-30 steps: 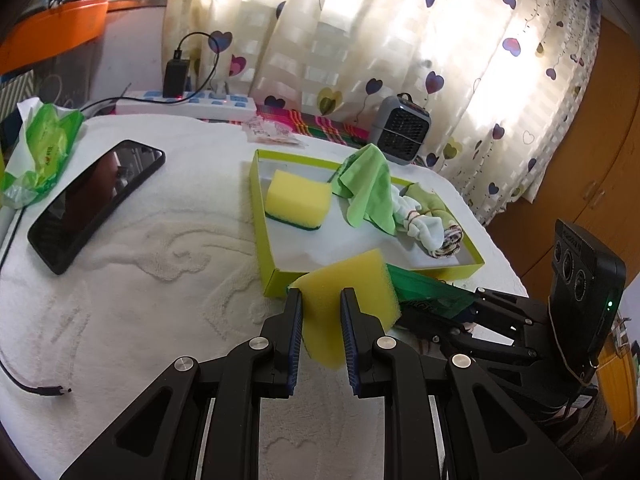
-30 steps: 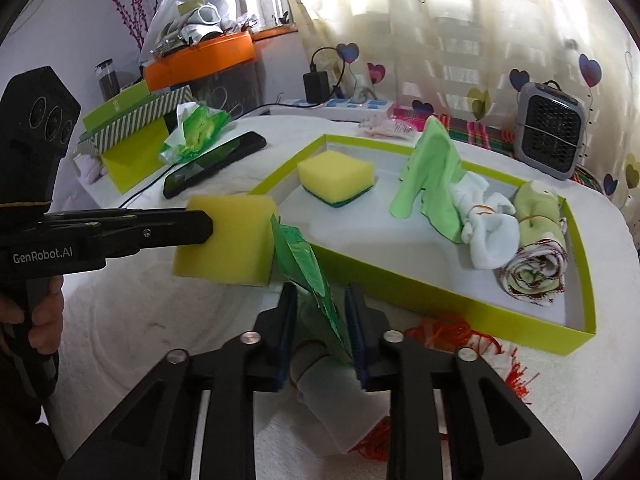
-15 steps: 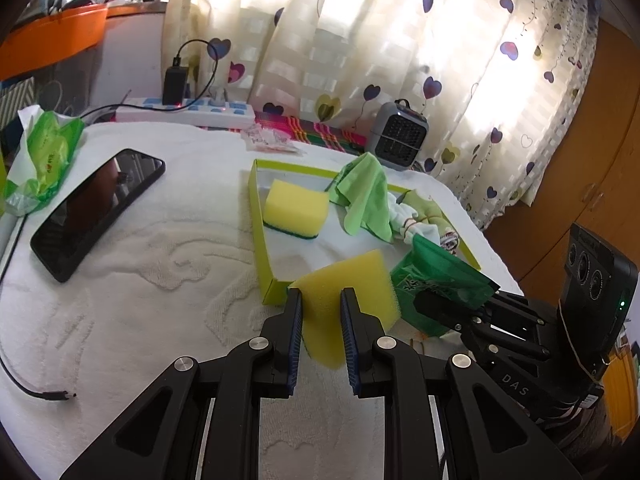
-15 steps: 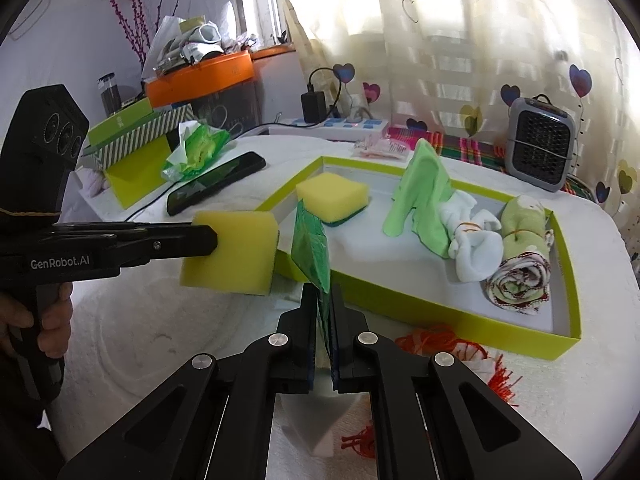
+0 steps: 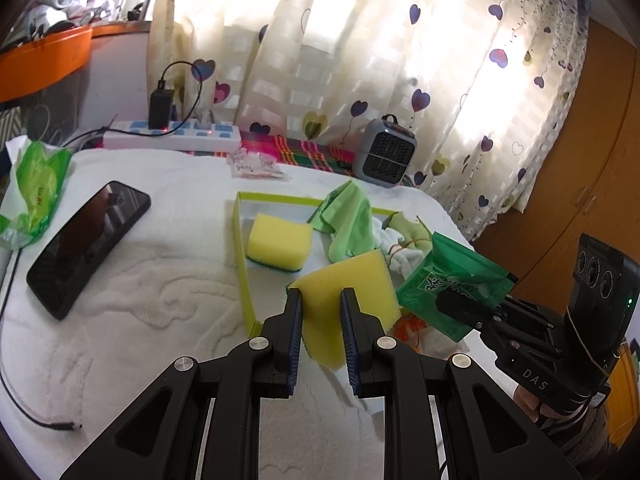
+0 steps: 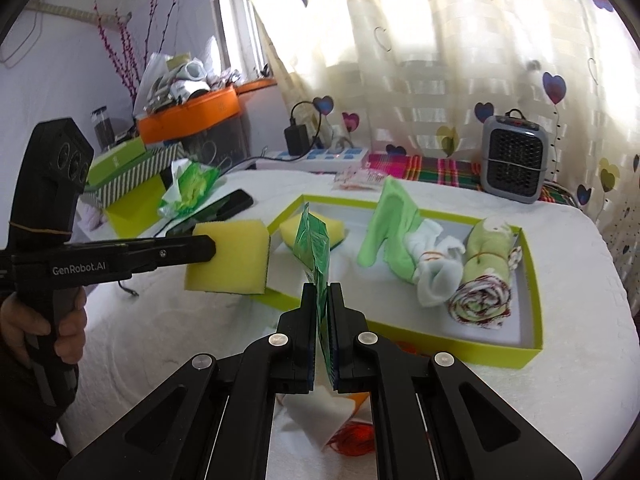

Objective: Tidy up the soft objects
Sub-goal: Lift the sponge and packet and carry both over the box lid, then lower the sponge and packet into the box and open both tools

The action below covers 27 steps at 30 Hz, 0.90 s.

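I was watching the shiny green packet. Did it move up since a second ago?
Yes. The green packet went up: pinched in the right gripper, it now stands above the tray's near wall, off the white cover.

Tray (image 6: 532,336): centre-right of the right wrist frame, on the towelled table (image 6: 560,400). In it, left to right: sponge (image 6: 334,230), cloth (image 6: 394,216), sock (image 6: 434,268), rolled towel (image 6: 486,276) (touching the sock).

Held sponge (image 6: 228,256): left of the tray, off the table, in the left gripper (image 5: 320,312).

Packet (image 6: 314,242): centre frame, upright before the tray's left end, in the right gripper (image 6: 321,300).

Phone (image 5: 90,248): left of frame in the left wrist view, on the table, wrapper (image 5: 34,196) beyond it.

Heater (image 6: 514,158): upper right, behind the tray. Power strip (image 6: 316,158): upper centre, behind the table.
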Available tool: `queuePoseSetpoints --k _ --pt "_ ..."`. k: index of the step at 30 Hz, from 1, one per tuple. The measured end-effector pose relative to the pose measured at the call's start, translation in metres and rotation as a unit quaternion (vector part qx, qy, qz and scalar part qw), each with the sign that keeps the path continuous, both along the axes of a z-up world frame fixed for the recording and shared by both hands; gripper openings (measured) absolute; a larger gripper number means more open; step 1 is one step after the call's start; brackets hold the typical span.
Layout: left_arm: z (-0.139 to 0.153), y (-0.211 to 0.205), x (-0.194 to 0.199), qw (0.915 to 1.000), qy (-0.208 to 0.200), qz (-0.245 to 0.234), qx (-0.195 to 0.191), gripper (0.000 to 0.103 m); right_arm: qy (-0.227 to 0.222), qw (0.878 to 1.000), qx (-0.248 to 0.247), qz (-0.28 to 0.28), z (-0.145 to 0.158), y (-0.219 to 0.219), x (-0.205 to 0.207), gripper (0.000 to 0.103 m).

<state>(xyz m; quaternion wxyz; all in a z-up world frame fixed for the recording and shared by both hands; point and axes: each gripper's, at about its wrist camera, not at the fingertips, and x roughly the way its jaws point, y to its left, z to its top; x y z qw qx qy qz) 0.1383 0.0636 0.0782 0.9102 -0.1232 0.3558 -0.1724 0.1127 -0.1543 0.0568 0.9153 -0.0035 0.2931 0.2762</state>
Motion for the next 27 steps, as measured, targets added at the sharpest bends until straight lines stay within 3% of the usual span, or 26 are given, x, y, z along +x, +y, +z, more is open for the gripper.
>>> queuePoseSetpoints --k 12,27 --pt "-0.005 -0.006 0.029 0.9999 0.014 -0.002 0.001 0.018 0.002 0.998 0.025 -0.057 0.009 -0.025 0.019 0.006" --pt "-0.03 -0.015 0.063 0.9983 0.056 -0.007 0.017 0.018 0.074 0.989 0.086 -0.096 -0.006 -0.052 0.077 0.006"
